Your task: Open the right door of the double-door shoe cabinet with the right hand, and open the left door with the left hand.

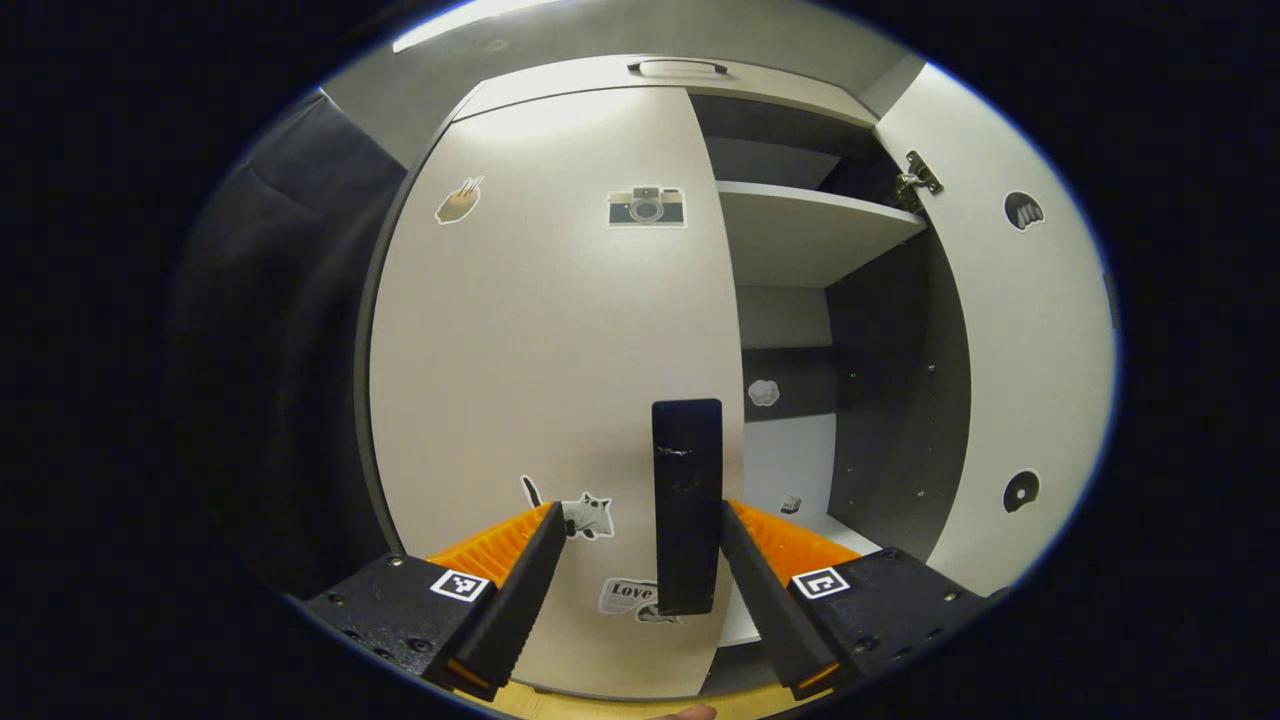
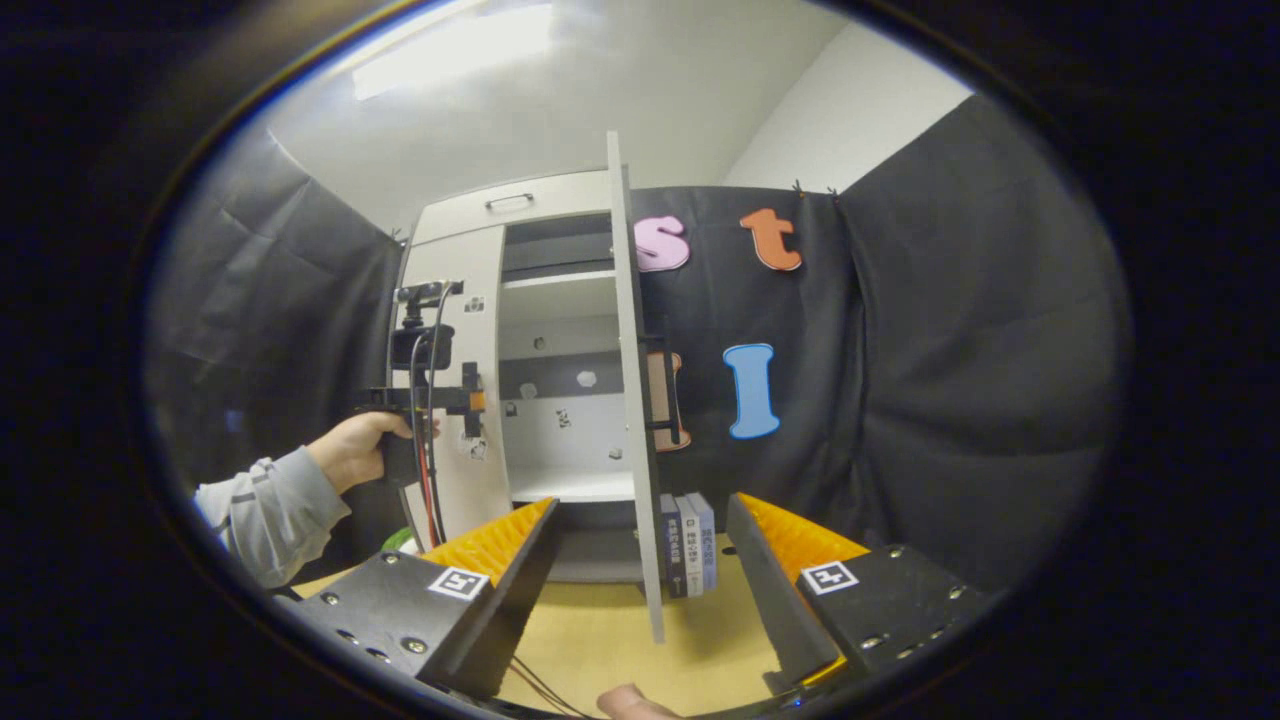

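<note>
The right door (image 2: pixel 630 400) of the shoe cabinet (image 1: pixel 660 80) is seen swung fully out, edge-on in the right gripper view, while the left door (image 1: pixel 550 350) is judged shut. The left gripper (image 1: pixel 640 560) is held with its fingers apart on either side of the black handle (image 1: pixel 688 500), not yet pressed on it. If it is closed off-centre, the handle may be missed or slip. The right gripper (image 2: pixel 640 560) is held spread and empty near the open door's edge, which could be knocked.
</note>
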